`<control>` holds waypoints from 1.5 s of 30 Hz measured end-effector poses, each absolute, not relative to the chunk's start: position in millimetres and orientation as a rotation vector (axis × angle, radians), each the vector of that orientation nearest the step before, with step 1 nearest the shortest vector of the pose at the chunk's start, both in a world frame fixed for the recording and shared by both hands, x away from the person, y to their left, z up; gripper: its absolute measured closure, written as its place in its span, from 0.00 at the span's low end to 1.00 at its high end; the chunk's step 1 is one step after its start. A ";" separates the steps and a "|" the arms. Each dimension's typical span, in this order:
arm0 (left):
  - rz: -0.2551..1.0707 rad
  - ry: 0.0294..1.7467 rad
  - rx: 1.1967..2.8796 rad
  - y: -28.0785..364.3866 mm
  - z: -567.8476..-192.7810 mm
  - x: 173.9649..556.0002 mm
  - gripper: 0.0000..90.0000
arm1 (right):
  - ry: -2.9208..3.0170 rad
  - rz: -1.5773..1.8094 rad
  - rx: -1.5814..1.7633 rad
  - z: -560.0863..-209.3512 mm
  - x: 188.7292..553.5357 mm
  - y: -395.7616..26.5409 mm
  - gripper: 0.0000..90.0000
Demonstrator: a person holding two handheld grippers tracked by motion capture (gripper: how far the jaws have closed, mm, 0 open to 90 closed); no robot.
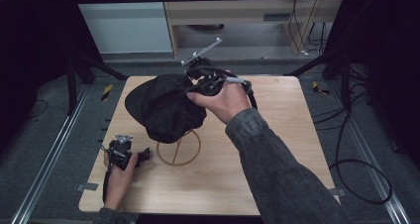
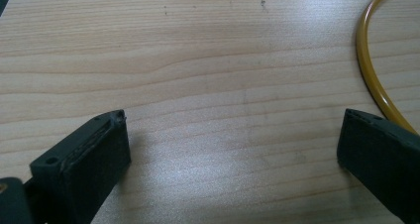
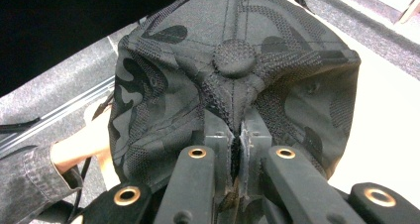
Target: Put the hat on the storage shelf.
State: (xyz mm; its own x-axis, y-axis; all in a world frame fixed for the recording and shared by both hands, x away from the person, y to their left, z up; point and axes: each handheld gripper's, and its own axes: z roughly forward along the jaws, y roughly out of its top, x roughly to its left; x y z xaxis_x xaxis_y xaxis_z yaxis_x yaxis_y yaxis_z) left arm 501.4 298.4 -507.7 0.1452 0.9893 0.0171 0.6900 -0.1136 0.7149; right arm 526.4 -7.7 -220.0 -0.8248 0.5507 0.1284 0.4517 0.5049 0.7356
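Pinching only a fold of the cap (image 3: 233,80), the right gripper (image 3: 240,140) could slip — left gripper (image 2: 233,149), at seven o'clock, gapes idle beside the stand (image 2: 379,80).

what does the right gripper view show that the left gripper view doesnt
Right gripper view: the right gripper shut on a pinch of the black cap, whose crown button and camouflage pattern face the camera, with the person's left hand beyond it.

Left gripper view: the left gripper with jaws wide apart and nothing between them, low over bare wood, and an arc of the yellow wire ring at the right.

Shared: the light wooden table.
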 end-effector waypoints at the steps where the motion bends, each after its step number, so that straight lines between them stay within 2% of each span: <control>1: 0.690 1.602 1.867 298.4 -507.8 501.4 0.00 | 2.621 1.215 0.872 -222.2 525.1 -7.4 0.95; 32: 0.690 1.601 1.868 298.4 -507.8 501.4 0.00 | 2.631 1.174 0.892 -229.8 504.0 -17.0 0.95; 45: 0.691 1.602 1.867 298.4 -507.8 501.5 0.00 | 2.586 1.199 0.942 -228.9 509.1 -35.1 0.95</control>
